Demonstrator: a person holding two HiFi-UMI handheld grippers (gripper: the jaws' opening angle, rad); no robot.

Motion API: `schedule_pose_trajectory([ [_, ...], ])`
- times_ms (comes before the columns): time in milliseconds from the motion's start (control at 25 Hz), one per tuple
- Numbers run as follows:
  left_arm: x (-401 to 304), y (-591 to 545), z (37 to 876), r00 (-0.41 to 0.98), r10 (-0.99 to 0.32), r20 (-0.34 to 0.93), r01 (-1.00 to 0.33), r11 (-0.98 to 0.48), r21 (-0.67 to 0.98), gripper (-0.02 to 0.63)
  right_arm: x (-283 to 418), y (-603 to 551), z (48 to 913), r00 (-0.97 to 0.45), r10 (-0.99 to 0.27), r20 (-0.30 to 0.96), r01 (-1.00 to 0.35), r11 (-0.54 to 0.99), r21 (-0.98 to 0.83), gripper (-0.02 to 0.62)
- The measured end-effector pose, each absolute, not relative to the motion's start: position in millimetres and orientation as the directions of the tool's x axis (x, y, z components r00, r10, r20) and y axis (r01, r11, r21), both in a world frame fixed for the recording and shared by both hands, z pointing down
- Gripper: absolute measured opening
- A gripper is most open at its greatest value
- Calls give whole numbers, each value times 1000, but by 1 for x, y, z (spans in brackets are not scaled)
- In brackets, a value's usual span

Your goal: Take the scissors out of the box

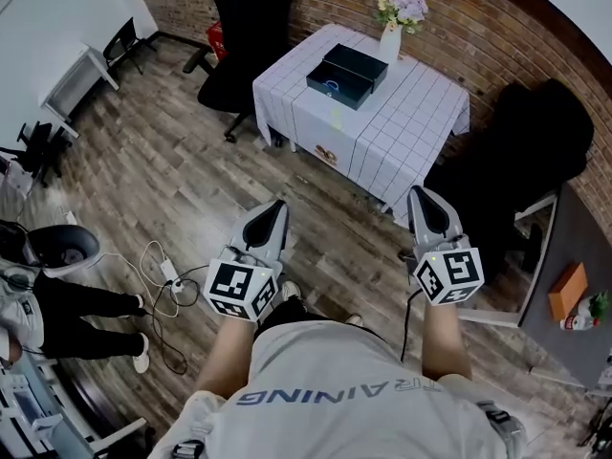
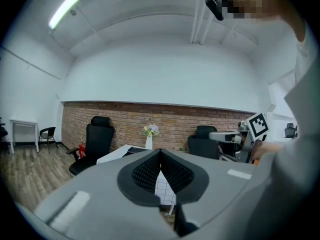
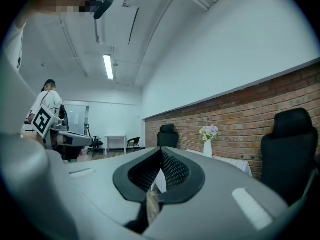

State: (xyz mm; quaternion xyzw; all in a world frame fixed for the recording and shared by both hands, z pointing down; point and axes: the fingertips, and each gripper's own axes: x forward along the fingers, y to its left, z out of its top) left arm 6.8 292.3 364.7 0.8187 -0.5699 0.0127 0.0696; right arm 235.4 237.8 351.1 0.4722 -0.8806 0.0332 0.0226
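Observation:
A black box (image 1: pixel 346 75) lies on the table with the white checked cloth (image 1: pixel 402 132), far ahead of both grippers. A small bluish shape (image 1: pixel 330 88) shows in the box's near part; I cannot tell if it is the scissors. My left gripper (image 1: pixel 277 208) and right gripper (image 1: pixel 422 196) are held out level over the wooden floor, well short of the table. In the left gripper view the left gripper (image 2: pixel 160 154) has its jaws together with nothing between them. The right gripper (image 3: pixel 161 153) looks the same in its own view.
A white vase of flowers (image 1: pixel 392 29) stands behind the box. Black office chairs (image 1: pixel 251 27) (image 1: pixel 535 142) flank the table. Cables (image 1: pixel 163 277) lie on the floor at left, near a seated person's legs (image 1: pixel 67 306). A grey desk (image 1: pixel 574 285) stands at right.

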Motion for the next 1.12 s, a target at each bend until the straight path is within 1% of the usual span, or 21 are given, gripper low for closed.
schedule_pose_trajectory([
  [120,-9,283,369,359,-927,103,-931,-348,114,3,223,229,351,-533,-844,57,-846,531,-49,14],
  [640,-91,229,373,434,-895,105,-899,-421,122,3,140,189,349,-488,-869,80,-873,487,-44,14],
  [960,-104,199,388,464,-874,142,-882,-441,165,3,121,158,365,-485,-865,132,-875,481,-57,14],
  [1120,-107,179,389,457,-878,144,-887,-439,144,3,119,127,378,-492,-859,143,-871,485,-81,14],
])
